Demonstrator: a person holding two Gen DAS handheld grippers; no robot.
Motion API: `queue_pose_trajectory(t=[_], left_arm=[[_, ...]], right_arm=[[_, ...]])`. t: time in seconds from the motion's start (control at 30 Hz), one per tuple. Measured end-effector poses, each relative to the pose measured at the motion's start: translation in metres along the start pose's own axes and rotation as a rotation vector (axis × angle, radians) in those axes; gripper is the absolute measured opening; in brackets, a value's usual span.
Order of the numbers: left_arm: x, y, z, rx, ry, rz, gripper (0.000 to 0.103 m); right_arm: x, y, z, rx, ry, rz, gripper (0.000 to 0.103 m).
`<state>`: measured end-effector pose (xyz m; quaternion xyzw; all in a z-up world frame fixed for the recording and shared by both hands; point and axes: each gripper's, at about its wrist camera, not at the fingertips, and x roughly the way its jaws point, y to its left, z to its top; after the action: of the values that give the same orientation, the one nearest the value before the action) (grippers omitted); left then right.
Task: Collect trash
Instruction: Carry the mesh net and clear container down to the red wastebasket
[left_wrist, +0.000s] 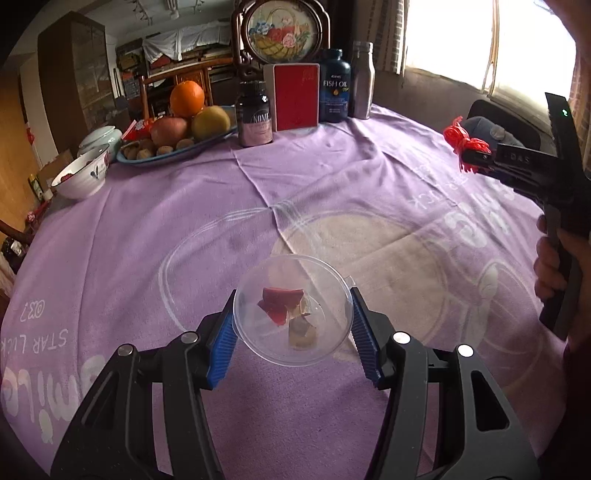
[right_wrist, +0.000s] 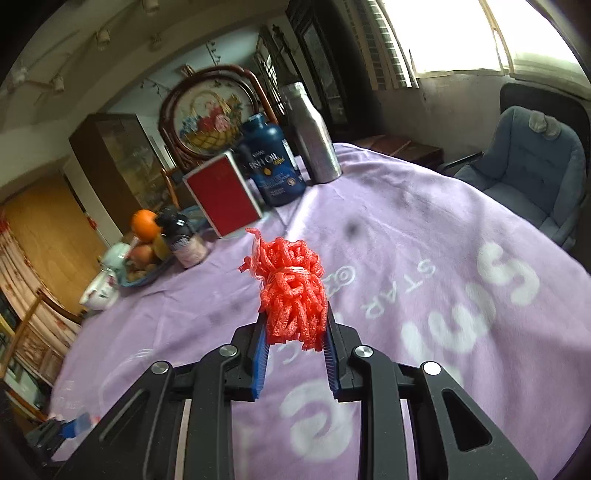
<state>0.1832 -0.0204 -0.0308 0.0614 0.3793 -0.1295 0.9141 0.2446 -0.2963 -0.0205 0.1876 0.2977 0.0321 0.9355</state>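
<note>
A round bench (left_wrist: 184, 206) under a purple cloth fills both views, its far edge lined with a fruit tray (left_wrist: 173, 147), a white bowl (left_wrist: 81, 177), a red box (left_wrist: 295, 96), two pill bottles and a steel flask (left_wrist: 364, 85). At lower centre of the left wrist view the left tool (left_wrist: 291, 325) stands about half open, its blue pads (left_wrist: 221, 343) pressed on either side of a clear plastic bowl (left_wrist: 332, 295) that holds scraps of red and tan fruit peel (left_wrist: 290, 314). At centre of the right wrist view the right tool (right_wrist: 295, 332) is nearly closed on a wad of red foam netting (right_wrist: 291, 291); the same wad shows at upper right of the left wrist view, well apart from the bowl.

Risks, as judged from here: the thin bowl is held only by its round sides, so a harder squeeze could buckle it and a tilt could spill the peel onto the cloth. The springy netting sticks out well beyond the pads and may cling to them on release, or bounce off the rim and miss the bowl. A wide swing toward the far edge could knock over the upright red box or the bottles
</note>
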Motion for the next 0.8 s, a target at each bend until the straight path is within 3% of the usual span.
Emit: queue_pose_trajectory(t=[0.4, 0.6, 0.8], left_arm=[[-0.037, -0.003, -0.001, -0.001, -0.107, -0.005, 0.056], [-0.063, 0.002, -0.009, -0.048, -0.165, -0.024, 0.056], [-0.074, 0.004, -0.035, -0.123, -0.14, -0.074, 0.056]], right_arm=[[-0.124, 0.032, -0.078, 0.007, -0.069, 0.097, 0.027], [-0.183, 0.024, -0.112, -0.03, -0.113, 0.017, 0.027], [-0.251, -0.005, -0.141, -0.045, -0.174, -0.08, 0.027]])
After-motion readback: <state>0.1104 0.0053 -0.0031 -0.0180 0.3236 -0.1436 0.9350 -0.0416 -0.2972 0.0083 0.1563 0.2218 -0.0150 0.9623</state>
